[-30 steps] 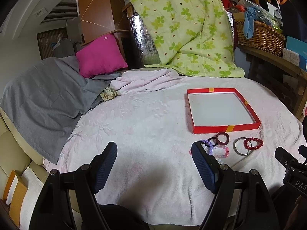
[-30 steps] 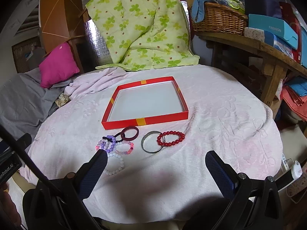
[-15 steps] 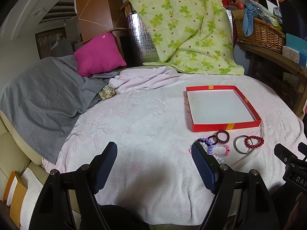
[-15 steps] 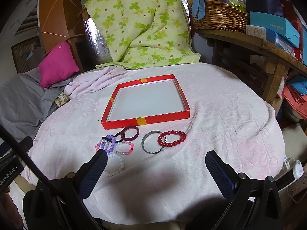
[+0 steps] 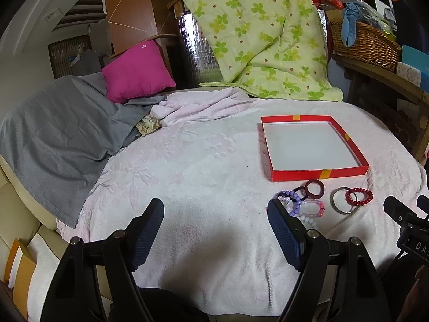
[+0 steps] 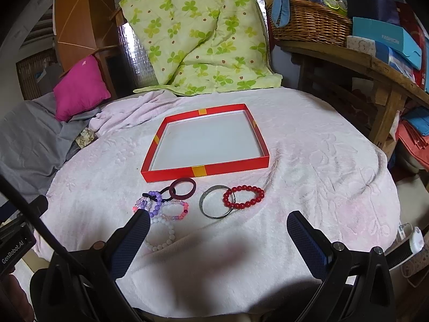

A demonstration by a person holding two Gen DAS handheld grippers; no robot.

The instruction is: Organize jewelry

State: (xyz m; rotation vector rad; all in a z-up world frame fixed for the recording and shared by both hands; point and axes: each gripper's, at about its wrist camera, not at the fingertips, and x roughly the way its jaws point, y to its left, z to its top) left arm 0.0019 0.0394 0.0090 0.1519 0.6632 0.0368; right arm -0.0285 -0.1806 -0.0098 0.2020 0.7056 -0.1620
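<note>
Cluttered room: a bench under a pale pink towel (image 6: 308,177), with a green floral quilt (image 6: 198,32) draped behind, a magenta cushion (image 5: 136,69) on a grey blanket (image 5: 56,134) to the left, and a wicker basket (image 6: 311,21) on a wooden shelf to the right.

A shallow red tray (image 6: 203,171), white inside, lies flat on the towel with nothing in it. Just in front of it lies the jewelry: a maroon ring (image 6: 182,187), a metal bangle (image 6: 211,212) overlapped by a red bead bracelet (image 6: 244,197), a purple bead bracelet (image 6: 155,204), a pink bead bracelet (image 6: 174,210) and a white bead bracelet (image 6: 163,237).

Left gripper (image 5: 215,217): jaws wide apart, holding nothing, above bare towel left of the jewelry.

Right gripper (image 6: 218,228): jaws wide apart, holding nothing, near side of the jewelry.
</note>
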